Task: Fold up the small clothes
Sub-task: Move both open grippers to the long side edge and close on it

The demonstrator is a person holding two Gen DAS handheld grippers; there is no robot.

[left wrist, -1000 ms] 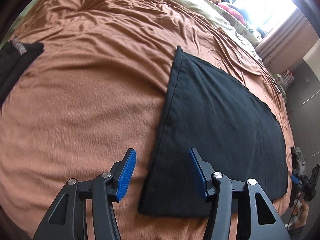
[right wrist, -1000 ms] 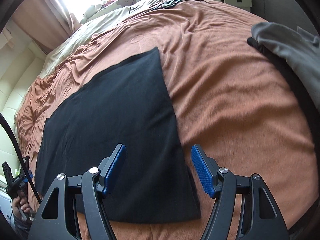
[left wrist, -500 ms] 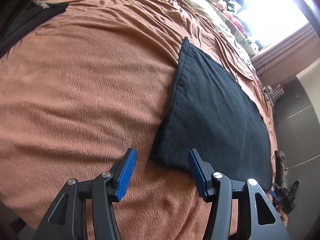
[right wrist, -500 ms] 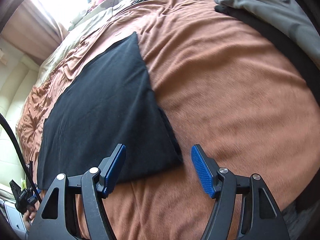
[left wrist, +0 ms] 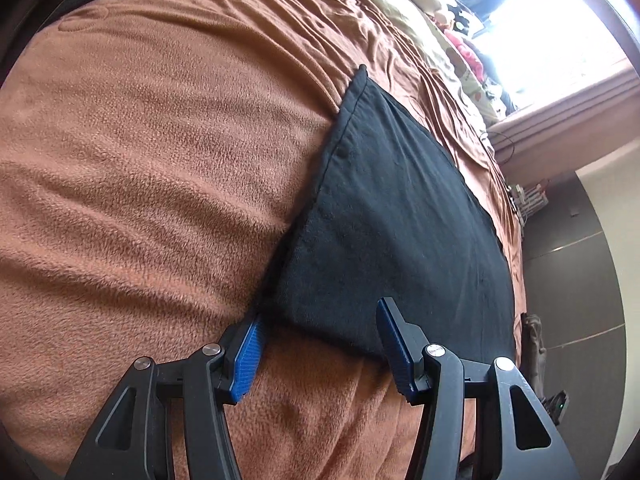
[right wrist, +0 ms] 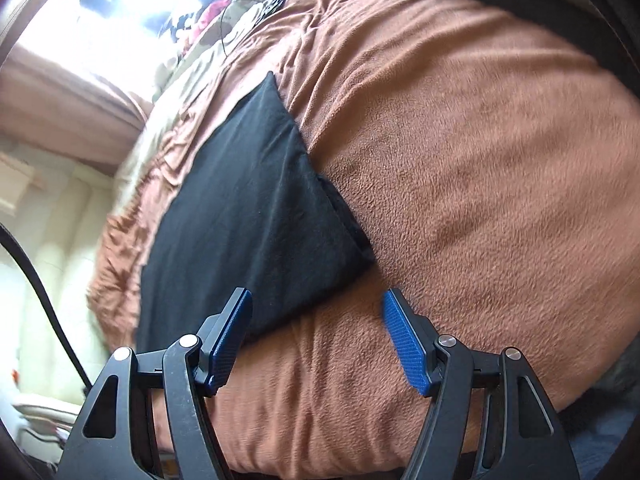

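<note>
Black garment (left wrist: 392, 220), folded flat into a smooth panel with a stitched hem along its left edge, lies spread on the brown fleece blanket (left wrist: 140, 152), its near corners (right wrist: 360, 256) showing doubled layers, surface uncreased, far end tapering towards the window side.

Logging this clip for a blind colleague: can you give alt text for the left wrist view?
The open left claw straddles the near left corner of a flat black garment on a brown fleece blanket. A bright window glares at top right.
</note>
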